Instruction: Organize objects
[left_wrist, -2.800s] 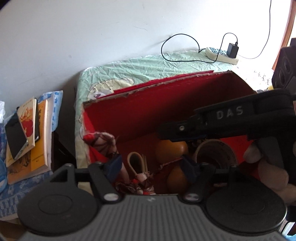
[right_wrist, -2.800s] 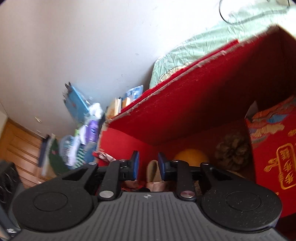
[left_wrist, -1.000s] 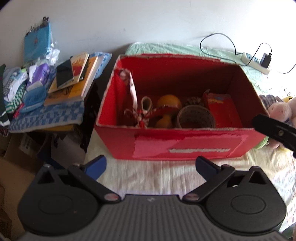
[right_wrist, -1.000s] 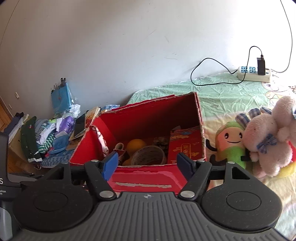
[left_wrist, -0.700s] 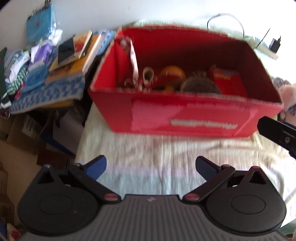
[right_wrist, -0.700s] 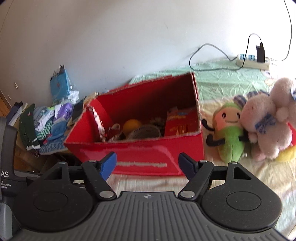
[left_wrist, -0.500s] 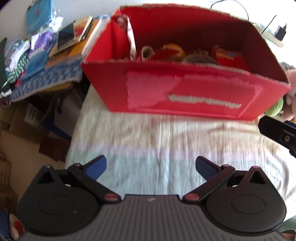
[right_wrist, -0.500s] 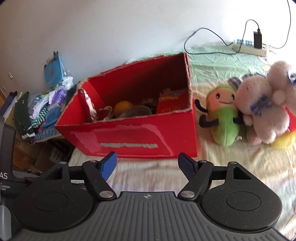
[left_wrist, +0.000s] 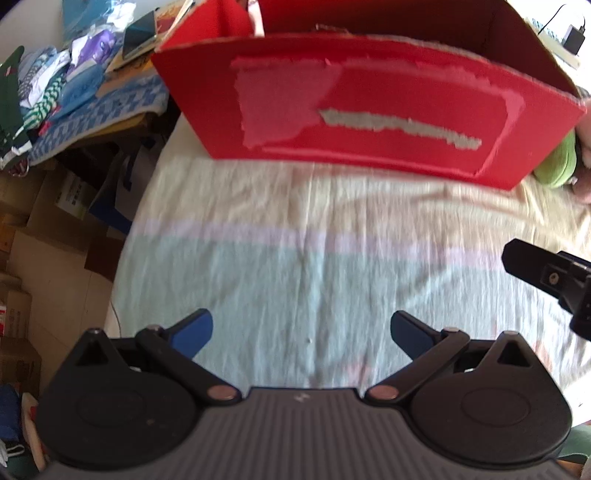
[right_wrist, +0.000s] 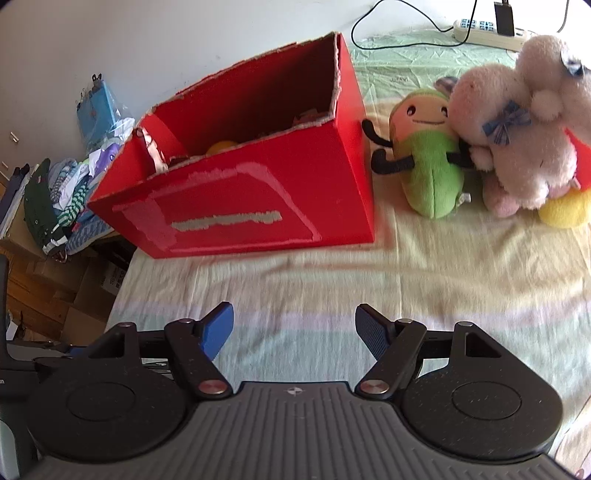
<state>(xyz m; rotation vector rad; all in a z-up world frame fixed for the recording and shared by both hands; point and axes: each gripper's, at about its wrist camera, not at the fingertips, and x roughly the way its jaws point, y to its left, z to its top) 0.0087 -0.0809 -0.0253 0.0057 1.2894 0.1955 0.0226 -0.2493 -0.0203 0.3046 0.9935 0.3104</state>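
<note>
We hold both tongs empty over the bed sheet: left tongs spread wide, right tongs spread wide too. Ahead of both, well apart from the tips, sits the red cardboard box with torn tape patches on its front wall. An orange ball peeks inside. Right of the box, just beside it, a green plush toy leans against a pink plush rabbit. Farther back, a power strip.
</note>
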